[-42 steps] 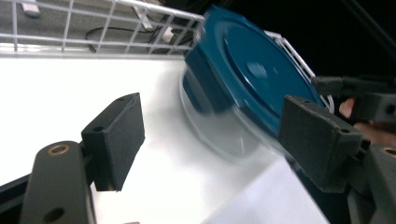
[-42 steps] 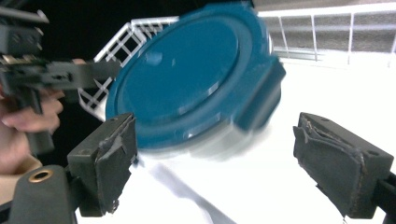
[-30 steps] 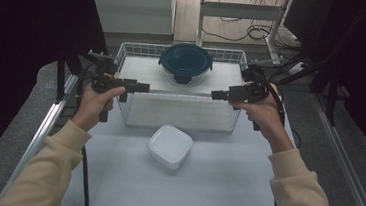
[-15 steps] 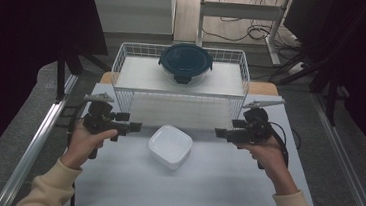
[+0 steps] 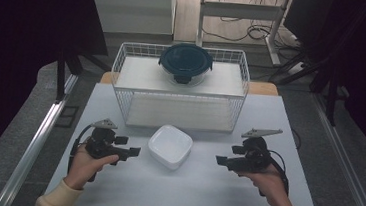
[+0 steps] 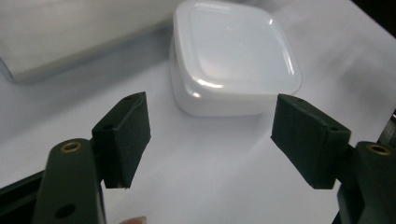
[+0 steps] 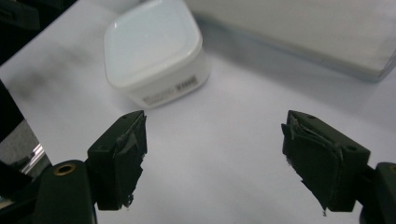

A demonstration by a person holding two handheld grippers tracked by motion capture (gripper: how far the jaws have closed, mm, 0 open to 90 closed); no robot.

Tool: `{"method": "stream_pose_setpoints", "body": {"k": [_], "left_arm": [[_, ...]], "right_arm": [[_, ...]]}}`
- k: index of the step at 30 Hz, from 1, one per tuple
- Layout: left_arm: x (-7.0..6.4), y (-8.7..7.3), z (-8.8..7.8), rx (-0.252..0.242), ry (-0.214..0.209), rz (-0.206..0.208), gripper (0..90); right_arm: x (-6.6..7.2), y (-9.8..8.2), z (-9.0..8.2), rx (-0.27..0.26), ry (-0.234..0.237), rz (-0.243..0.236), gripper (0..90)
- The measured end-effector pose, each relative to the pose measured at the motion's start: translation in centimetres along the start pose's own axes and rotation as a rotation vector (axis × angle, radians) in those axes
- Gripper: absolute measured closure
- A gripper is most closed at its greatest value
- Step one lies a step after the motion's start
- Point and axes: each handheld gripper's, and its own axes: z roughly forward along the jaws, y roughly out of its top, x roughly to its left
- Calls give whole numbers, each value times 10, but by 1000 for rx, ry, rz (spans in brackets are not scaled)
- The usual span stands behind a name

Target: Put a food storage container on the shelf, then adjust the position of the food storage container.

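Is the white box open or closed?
Closed. The white box has a smooth lid across its whole top, sitting flat on the table.

- Box [image 5: 169, 146]: white plastic, smooth, slightly glossy.
- Table [image 5: 203, 195]: matt white, smooth.
- Basket [image 5: 124, 60], 12 o'clock of the box: white-coated wire.
- Lid [image 5: 185, 60] in it: dark, glossy plastic.
- Pads [image 7: 122, 154]: black, matt, frayed edges.

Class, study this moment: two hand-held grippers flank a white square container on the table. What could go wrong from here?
1. The white container has smooth, rounded sides; if the left gripper and right gripper press unevenly, it may slip or turn.
2. Both grippers are open and apart from it; closing early would likely miss.
3. The wire basket stands close behind, so a lift could snag its rim.
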Motion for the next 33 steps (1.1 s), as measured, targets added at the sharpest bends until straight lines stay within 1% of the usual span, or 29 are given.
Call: {"method": "stream_pose_setpoints", "body": {"k": [3,4,6,9,12,17,19,21,22,26,27,29,31,33], "left_arm": [[0,-4,2,12,12,-1,277],[1,-6,2,21,30,3,277],[1,-7,2,18,38,3,278],[2,-7,-3,0,51,1,278],[2,-7,-5,-7,56,0,277],[3,-8,-1,1,55,-5,293],[4,-7,1,7,48,-3,298],[5,-7,1,6,45,-4,305],[8,-6,1,2,50,-20,309],[14,2,7,0,69,-51,333],[14,2,7,0,69,-51,345],[17,11,12,7,82,-55,375],[19,16,16,6,100,-57,397],[22,21,20,3,102,-71,419]], "right_arm": [[0,-4,5,17,5,-7,231],[0,-5,5,18,6,-5,234],[1,-5,5,13,10,-2,236],[2,-4,4,9,10,-3,237],[1,-5,5,13,9,0,237],[0,-6,7,18,12,0,238],[-1,-8,8,23,11,6,237],[-3,-8,6,17,1,20,237],[-3,-8,5,13,0,19,237],[-5,-8,-1,2,-2,17,237],[-5,-8,-1,2,-2,17,237],[-8,-8,-4,-8,-3,31,237],[-10,-8,-4,-9,1,34,238],[-11,-9,-4,-4,2,38,237]]}}
